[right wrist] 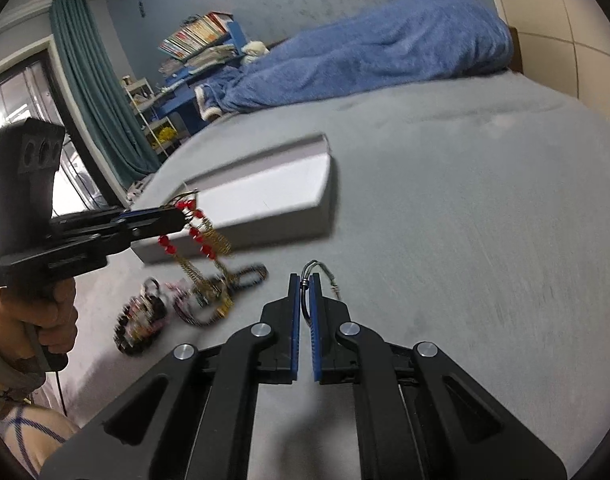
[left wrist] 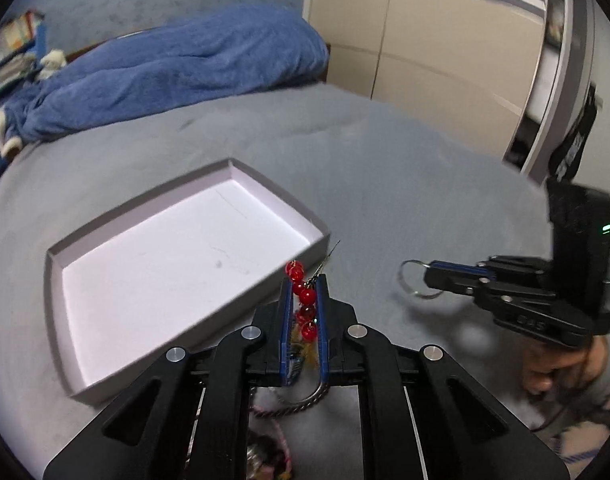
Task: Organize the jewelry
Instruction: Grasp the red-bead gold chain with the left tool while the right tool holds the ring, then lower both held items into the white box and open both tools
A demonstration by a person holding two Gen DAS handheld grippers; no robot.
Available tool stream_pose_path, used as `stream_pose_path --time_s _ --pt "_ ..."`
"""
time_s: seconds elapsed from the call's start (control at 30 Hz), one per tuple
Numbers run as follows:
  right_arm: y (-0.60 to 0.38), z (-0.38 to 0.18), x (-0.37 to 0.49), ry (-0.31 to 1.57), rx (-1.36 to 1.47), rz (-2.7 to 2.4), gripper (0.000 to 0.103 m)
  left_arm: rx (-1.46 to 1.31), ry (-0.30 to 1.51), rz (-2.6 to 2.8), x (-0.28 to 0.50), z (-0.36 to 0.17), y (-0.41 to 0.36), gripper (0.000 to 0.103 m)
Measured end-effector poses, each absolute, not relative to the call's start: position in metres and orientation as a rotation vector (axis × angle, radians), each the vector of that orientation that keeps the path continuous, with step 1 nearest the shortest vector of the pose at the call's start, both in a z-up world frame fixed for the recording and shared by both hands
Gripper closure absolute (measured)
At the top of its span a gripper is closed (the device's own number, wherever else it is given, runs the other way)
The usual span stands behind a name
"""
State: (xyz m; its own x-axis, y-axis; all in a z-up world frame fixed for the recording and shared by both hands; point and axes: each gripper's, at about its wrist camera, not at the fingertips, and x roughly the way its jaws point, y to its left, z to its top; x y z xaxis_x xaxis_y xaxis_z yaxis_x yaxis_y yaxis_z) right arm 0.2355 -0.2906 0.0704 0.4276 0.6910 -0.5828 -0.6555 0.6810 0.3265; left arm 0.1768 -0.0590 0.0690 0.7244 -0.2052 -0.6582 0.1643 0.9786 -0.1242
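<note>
My left gripper [left wrist: 304,286] is shut on a red bead necklace [left wrist: 301,294] with gold chains and holds it above the grey bed, just right of the near corner of an open white box [left wrist: 85,248]. In the right wrist view the necklace [right wrist: 193,232] hangs from the left gripper [right wrist: 181,212] in front of the box [right wrist: 265,220]. My right gripper [right wrist: 305,280] is shut on a silver wire bangle [right wrist: 321,270], which shows as a ring [left wrist: 415,280] at the right gripper [left wrist: 429,276] in the left wrist view.
Several bracelets [right wrist: 141,320] and a dark cord bangle [right wrist: 249,274] lie on the bed below the left gripper. A blue blanket [left wrist: 177,64] is heaped at the far end of the bed. A wardrobe [left wrist: 425,32] stands beyond.
</note>
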Motion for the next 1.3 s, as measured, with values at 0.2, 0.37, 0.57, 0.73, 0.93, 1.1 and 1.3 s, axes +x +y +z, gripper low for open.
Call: stream_pose_path --time_s 0.2,0.37,0.57,0.73,0.93,1.1,1.3 --pt "-0.264 0.102 0.246 0.699 0.039 0.898 0.099 -0.24 0.656 -0.234 0.156 0.099 -0.003 0.091" --pt "-0.241 0.116 0.256 0.686 0.02 0.939 0.099 -0.276 0.612 -0.154 0.147 0.111 0.037 0.091" --pt "-0.198 0.119 0.264 0.698 -0.056 0.993 0.099 -0.311 0.585 -0.067 0.149 0.112 0.07 0.091" --pt "-0.172 0.111 0.277 0.749 -0.03 1.041 0.099 -0.358 0.588 -0.08 0.161 0.104 0.08 0.091" --pt "-0.15 0.073 0.296 0.888 -0.017 1.032 0.099 -0.384 0.647 -0.106 0.183 0.076 0.076 0.091" --pt "-0.161 0.058 0.308 0.926 -0.005 0.955 0.099 -0.348 0.714 -0.023 0.188 0.05 0.082 0.091" --pt "-0.178 0.05 0.317 0.935 -0.03 0.862 0.098 -0.27 0.792 0.073 0.186 0.028 0.088 0.086"
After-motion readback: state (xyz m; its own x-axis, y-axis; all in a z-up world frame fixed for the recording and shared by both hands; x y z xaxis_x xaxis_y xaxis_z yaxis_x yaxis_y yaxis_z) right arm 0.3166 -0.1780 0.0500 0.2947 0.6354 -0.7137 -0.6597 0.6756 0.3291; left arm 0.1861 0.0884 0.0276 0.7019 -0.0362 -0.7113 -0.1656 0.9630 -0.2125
